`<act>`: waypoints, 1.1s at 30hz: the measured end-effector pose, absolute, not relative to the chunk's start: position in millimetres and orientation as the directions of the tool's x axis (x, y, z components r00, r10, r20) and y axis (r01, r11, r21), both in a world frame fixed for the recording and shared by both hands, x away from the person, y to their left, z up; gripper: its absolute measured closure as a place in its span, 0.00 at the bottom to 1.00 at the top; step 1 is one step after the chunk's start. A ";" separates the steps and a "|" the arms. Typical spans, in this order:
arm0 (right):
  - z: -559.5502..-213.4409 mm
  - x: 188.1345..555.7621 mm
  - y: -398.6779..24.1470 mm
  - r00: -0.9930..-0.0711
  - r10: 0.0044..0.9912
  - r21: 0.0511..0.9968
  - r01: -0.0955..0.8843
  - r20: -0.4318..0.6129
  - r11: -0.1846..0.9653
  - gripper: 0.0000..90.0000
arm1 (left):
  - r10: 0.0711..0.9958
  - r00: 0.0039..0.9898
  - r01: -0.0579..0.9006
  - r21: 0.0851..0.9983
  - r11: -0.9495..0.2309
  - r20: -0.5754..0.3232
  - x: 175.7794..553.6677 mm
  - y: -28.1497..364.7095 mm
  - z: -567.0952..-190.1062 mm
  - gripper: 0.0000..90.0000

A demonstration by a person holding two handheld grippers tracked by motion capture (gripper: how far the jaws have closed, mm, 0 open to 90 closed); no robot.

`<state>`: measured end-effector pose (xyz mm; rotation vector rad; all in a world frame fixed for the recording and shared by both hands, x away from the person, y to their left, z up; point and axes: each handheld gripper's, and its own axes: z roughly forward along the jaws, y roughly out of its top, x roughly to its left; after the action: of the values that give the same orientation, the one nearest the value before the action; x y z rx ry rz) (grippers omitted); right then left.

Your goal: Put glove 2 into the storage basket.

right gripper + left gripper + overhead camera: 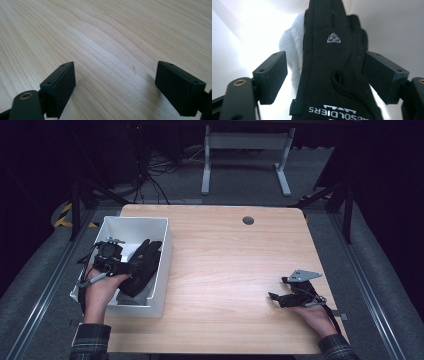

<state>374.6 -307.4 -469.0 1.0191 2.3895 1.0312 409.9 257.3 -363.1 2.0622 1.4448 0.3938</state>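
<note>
My left gripper (pixel 131 266) hangs over the white bin (pixel 165 251) at 9 o'clock on the table (pixel 235 270), jaws apart with the black glove (pixel 332 75) lying loose between them, so the glove rests inside the bin on something pale and fuzzy (pixel 292 47). My right gripper (pixel 278 295), at 4 o'clock, waits with jaws apart on nothing. I count 1 glove, 1 bin, 2 grippers.

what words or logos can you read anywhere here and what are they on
"SOLDIERS", upside down in the left gripper view, on the cuff of the black glove; the letters before it are cut off.
A small silver triangular emblem on the glove's back, no legible letters.
Nothing readable on the white bin or table.
</note>
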 end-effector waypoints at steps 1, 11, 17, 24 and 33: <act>-469.1 374.6 -307.4 -0.683 0.730 0.736 0.480 -0.029 0.478 0.19 | 0.924 0.372 0.749 0.616 -0.243 -0.089 409.5 256.9 -361.2 0.23; -469.1 374.5 -307.3 -0.682 0.731 0.735 0.481 -0.029 0.478 0.19 | 0.896 0.434 0.687 0.677 -0.262 -0.094 404.3 243.1 -336.8 0.21; -469.0 374.5 -307.3 -0.682 0.731 0.735 0.481 -0.028 0.477 0.19 | 0.866 0.490 0.649 0.704 -0.289 -0.096 402.5 221.5 -325.6 0.20; -469.0 374.5 -307.3 -0.682 0.731 0.735 0.481 -0.029 0.477 0.19 | 0.830 0.549 0.609 0.727 -0.318 -0.098 401.5 190.4 -318.0 0.20; -469.0 374.5 -307.3 -0.681 0.731 0.735 0.481 -0.029 0.477 0.19 | 0.767 0.635 0.549 0.755 -0.358 -0.098 397.2 139.2 -315.3 0.19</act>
<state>374.5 -307.3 -469.0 1.0217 2.3896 1.0299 397.2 139.2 -315.3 2.0596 1.0258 0.3475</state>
